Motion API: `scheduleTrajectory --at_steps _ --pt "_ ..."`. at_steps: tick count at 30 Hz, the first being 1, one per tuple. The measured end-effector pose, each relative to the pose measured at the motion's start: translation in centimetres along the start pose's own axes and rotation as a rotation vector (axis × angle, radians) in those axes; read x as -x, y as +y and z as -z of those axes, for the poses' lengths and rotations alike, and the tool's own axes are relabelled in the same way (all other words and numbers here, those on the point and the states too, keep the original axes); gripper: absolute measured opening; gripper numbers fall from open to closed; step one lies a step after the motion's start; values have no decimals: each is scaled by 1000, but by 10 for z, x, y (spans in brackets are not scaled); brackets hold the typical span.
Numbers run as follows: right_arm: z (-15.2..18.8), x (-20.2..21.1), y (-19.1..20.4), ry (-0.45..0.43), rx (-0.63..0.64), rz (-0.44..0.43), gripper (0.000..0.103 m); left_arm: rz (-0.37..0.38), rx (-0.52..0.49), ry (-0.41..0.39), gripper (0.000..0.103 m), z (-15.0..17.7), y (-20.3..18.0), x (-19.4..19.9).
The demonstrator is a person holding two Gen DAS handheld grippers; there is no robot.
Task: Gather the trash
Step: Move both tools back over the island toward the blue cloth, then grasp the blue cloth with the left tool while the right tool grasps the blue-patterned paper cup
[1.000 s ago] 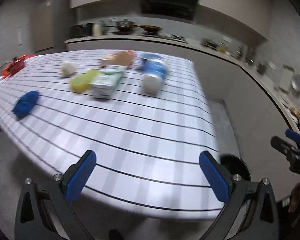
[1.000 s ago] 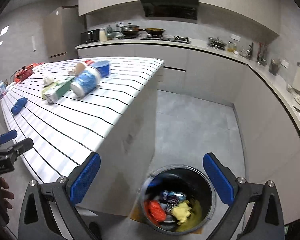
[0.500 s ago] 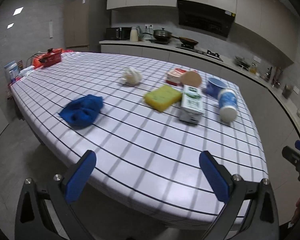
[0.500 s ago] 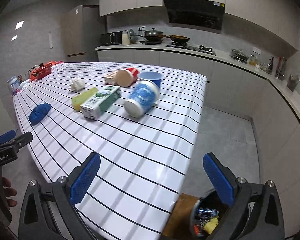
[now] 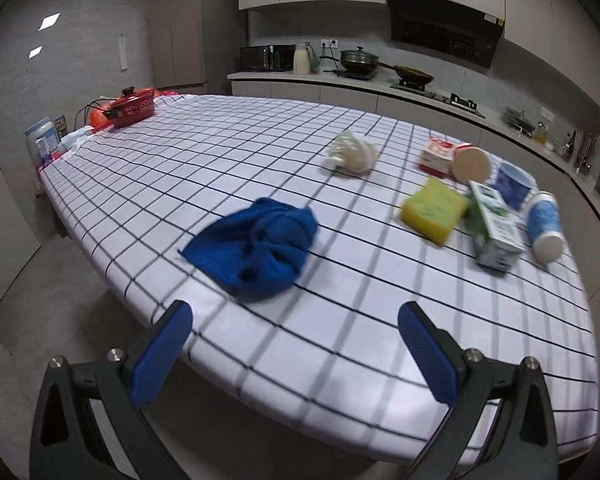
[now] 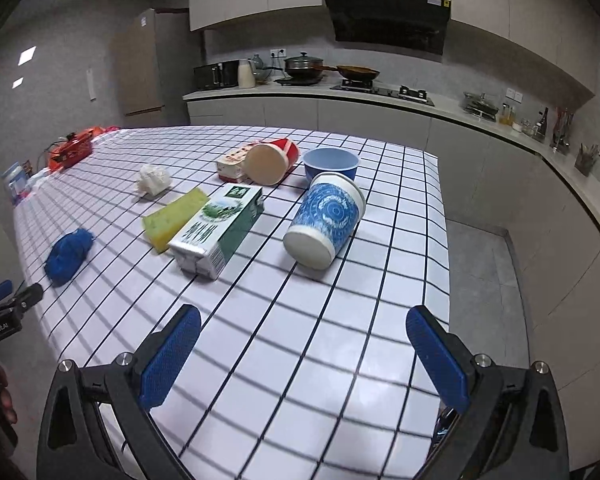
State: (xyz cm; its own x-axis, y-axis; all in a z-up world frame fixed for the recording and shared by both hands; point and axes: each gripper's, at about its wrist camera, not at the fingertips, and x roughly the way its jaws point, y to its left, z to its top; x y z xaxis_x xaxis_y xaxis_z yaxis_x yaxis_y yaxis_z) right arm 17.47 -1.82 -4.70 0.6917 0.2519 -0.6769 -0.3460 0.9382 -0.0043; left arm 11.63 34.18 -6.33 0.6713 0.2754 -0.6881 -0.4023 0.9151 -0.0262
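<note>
fingers point(image 5: 162, 354) of our left gripper point(image 5: 296, 354) stand wide and hold nothing, low over the near edge of the desk point(image 5: 340, 360); the right gripper point(image 6: 304, 358) is the same, spread wide and empty above the near corner.

we judge this the approach step: nothing is picked yet, and each hand faces a candidate. largest first, the checked desk carries it all. on it the green carton point(image 6: 216, 232) lies on its side touching the yellow sponge point(image 6: 176, 218); just beside it lies the tipped blue cup point(image 6: 326, 224), straight ahead of our right gripper. farther back sit the blue bowl point(image 6: 331, 165), the red cup point(image 6: 272, 162) on its side and the crumpled tissue point(image 6: 153, 181). the blue cloth point(image 5: 258, 246) lies just ahead of our left gripper.

the next move, we think, calls for reaching forward so an item sits between the blue pads, then closing; the cup may roll.

our right view shows the left gripper at its lower left edge and the floor beside the desk. our left view shows the red pot point(image 5: 134, 107) sharply. no bin is clear in either.
</note>
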Motion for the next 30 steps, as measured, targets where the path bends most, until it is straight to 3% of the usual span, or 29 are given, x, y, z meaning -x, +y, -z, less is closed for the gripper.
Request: scheduleTrajectory --at_steps 3,8,10,18,20,23,25,30 --pt "-7 -16 0 11 -17 16 103 16 4 36 91 -7 11 -25" --pt "-21 -45 -2 23 -54 46 103 31 -1 77 84 -17 18 -58" --pt "-27 -57 -3 28 -67 55 103 54 4 99 77 -20 19 -69" --pt "-50 -103 -6 68 -100 77 103 110 -2 121 73 -44 13 -97" --pt "-55 -113 -8 79 -104 81 100 111 -18 126 73 -51 9 -105" --pt "-60 -128 -13 101 -127 72 87 128 -22 134 68 -59 7 -111" --pt "-61 -137 -18 123 -152 59 72 124 -19 134 68 -62 8 -108" --pt "-59 -137 -21 115 -189 31 65 100 -6 122 76 -54 25 -95"
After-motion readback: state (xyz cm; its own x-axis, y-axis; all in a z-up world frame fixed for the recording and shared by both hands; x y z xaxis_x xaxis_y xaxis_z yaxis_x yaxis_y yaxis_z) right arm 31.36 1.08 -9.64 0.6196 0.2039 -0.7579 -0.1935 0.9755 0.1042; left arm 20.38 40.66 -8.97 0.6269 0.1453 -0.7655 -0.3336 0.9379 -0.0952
